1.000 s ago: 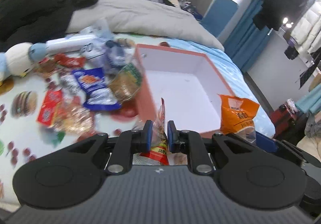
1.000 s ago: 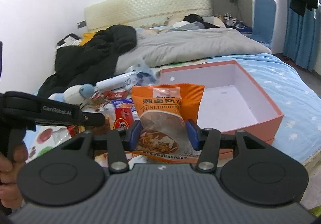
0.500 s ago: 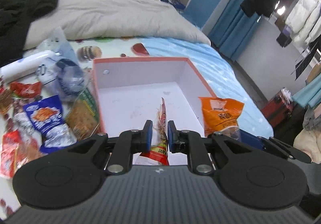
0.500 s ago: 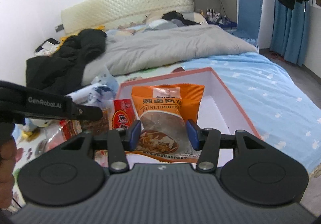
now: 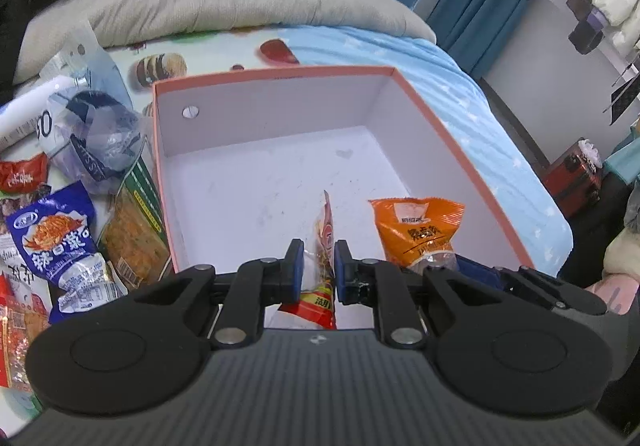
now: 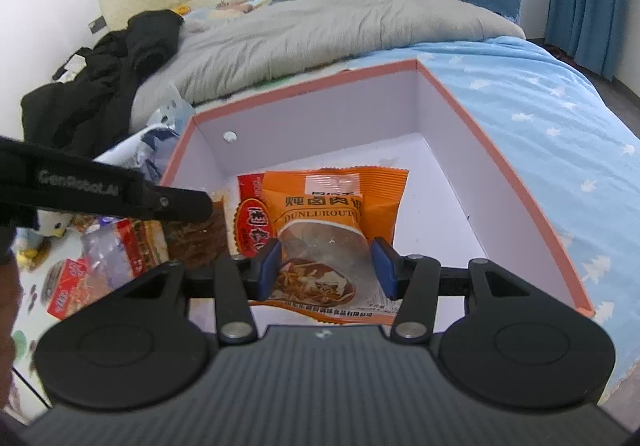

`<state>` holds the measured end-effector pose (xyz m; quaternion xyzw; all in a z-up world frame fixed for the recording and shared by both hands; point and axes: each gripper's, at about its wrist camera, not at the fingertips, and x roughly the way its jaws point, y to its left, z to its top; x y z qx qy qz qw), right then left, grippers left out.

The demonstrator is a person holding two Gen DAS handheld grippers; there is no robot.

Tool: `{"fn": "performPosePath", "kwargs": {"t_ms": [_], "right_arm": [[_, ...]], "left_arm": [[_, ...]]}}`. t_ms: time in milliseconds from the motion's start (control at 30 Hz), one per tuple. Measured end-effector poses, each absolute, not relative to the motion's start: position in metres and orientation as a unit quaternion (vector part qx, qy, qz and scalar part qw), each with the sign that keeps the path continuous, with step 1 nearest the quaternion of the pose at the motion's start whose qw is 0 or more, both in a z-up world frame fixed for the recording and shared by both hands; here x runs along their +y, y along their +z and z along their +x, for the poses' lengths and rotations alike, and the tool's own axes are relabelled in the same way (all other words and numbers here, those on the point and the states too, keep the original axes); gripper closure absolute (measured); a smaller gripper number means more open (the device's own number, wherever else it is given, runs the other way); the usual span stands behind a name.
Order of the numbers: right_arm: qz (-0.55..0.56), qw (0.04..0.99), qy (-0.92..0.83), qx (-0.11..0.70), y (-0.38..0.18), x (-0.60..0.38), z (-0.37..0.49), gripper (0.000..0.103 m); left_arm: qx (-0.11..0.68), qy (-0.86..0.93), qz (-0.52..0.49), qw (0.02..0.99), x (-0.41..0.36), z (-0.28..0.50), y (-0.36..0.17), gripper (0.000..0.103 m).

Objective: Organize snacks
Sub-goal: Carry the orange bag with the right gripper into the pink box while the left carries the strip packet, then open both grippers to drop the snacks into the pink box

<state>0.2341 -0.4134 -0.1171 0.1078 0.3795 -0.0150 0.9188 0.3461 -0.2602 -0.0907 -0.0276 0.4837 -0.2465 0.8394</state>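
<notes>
**Left wrist view: both packets over the box, nothing dropped yet**

Left wrist cam: left gripper [image 5: 319, 266] has its jaws nearly closed, pinching a thin red snack packet [image 5: 325, 242] edge-on. Right gripper [image 6: 327, 268] sits wider, jaws pressed on both sides of an orange snack packet [image 6: 332, 234], held flat w/ its face to the cam. Both packets hang over the near end of the pink box [image 5: 460, 150], side by side & close; can't tell if they touch.

Progress, as I read it: early. Box floor looks bare, w/ no packet lying loose in it, though the near strip is hidden behind the grippers, so prob. empty rather than surely so. These two look like the first in. Neither is released.

Left to do: lots. Beside the box's left wall, on the printed sheet, there's a blue packet [image 5: 60, 238], a green-edged packet [image 5: 134, 234], a clear plastic bag [image 5: 92, 134] & more red wrappers [image 5: 22, 176] at the frame edge. Right cam also shows red packets [image 6: 68, 286] outside the box.
</notes>
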Motion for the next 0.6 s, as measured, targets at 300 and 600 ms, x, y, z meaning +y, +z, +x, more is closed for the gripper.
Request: {"fn": "performPosePath", "kwargs": {"t_ms": [300,600], "right_arm": [[0.117,0.907,-0.016,0.405,-0.129,-0.419,0.238,0.036],[0.124,0.918,-0.018,0.377,-0.102,-0.412,0.208,0.017]], "left_arm": [[0.478,-0.234,-0.034,0.846,-0.252,0.338,-0.084,0.053],[0.444,-0.245,-0.036,0.861,-0.233,0.296,-0.041,0.053]]}}
